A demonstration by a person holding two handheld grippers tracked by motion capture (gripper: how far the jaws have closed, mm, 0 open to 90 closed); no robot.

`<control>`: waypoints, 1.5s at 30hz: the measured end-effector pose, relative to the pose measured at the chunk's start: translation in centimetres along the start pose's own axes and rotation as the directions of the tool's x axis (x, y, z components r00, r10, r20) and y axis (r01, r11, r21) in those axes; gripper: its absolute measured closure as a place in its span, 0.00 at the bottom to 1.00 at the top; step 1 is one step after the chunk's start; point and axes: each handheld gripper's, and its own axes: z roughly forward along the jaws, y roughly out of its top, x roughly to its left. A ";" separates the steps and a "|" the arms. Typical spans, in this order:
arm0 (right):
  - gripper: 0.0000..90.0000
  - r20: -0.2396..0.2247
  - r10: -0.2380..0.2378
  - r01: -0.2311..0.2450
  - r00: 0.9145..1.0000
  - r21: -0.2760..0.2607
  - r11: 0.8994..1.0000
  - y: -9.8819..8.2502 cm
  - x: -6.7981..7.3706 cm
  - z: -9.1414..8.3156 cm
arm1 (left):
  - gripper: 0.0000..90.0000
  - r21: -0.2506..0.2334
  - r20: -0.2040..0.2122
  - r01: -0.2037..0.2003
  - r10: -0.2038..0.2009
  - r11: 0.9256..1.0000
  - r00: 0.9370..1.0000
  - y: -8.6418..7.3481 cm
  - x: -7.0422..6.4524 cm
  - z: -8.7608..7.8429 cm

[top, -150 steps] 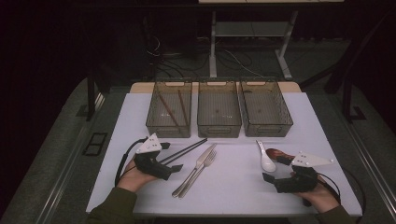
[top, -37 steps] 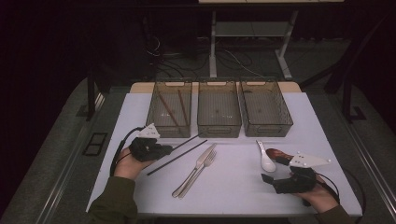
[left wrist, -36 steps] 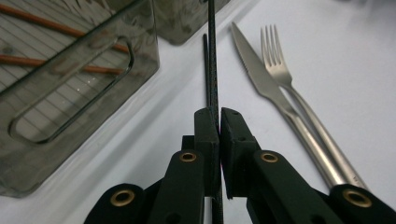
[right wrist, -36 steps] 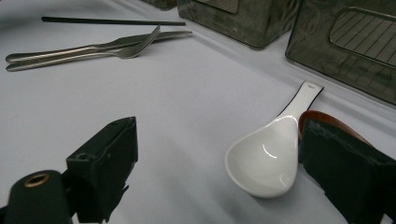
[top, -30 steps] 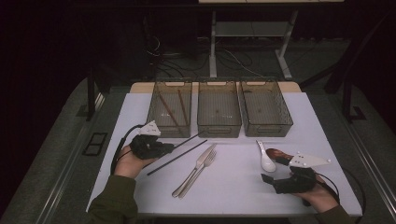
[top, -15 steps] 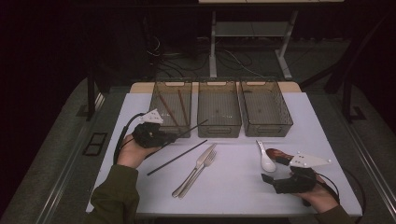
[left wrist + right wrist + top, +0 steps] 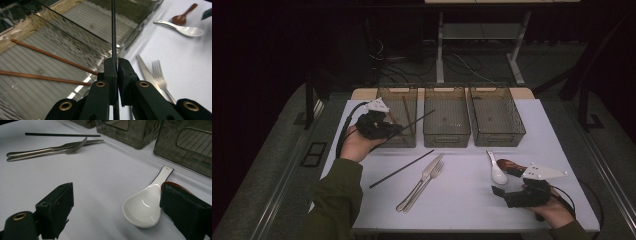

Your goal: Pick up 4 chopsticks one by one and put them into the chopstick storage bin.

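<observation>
One black chopstick [image 7: 113, 30] is being carried in the left hand-held gripper [image 7: 393, 129], jaws clamped on it, above the near edge of the left bin [image 7: 384, 95], where two brown chopsticks [image 7: 50, 55] are already lying. Lining it up lengthwise with these is helping it drop flat. Compared with a second earlier, it is sitting higher and closer to the bin. The right hand-held gripper [image 7: 115, 205] is resting with jaws apart.

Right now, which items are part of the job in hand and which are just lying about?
In the job:
- left gripper, shut on black chopstick
- left bin with two brown chopsticks
- second black chopstick on table

Lying about:
- knife, fork
- white spoon, brown spoon
- middle bin, right bin
</observation>
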 end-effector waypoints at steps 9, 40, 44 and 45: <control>0.14 0.003 0.001 -0.001 1.000 -0.003 1.000 0.0 0.0 -0.1 | 0.95 -0.001 -0.058 0.034 -0.034 0.999 0.998 1.3 2.5 0.9; 0.14 -0.002 0.002 -0.002 1.000 -0.002 1.000 0.0 -0.2 -0.1 | 0.85 -0.050 -0.225 0.212 -0.218 0.976 0.950 0.4 8.4 4.5; 0.14 -0.001 0.004 -0.004 1.000 -0.001 1.000 -0.1 -0.2 -0.2 | 0.71 -0.045 -0.235 0.201 -0.206 0.979 0.950 0.2 8.3 4.6; 0.14 -0.001 0.003 -0.003 1.000 -0.002 1.000 -0.1 -0.2 -0.2 | 0.69 -0.041 -0.235 0.198 -0.202 0.979 0.951 0.3 8.2 4.6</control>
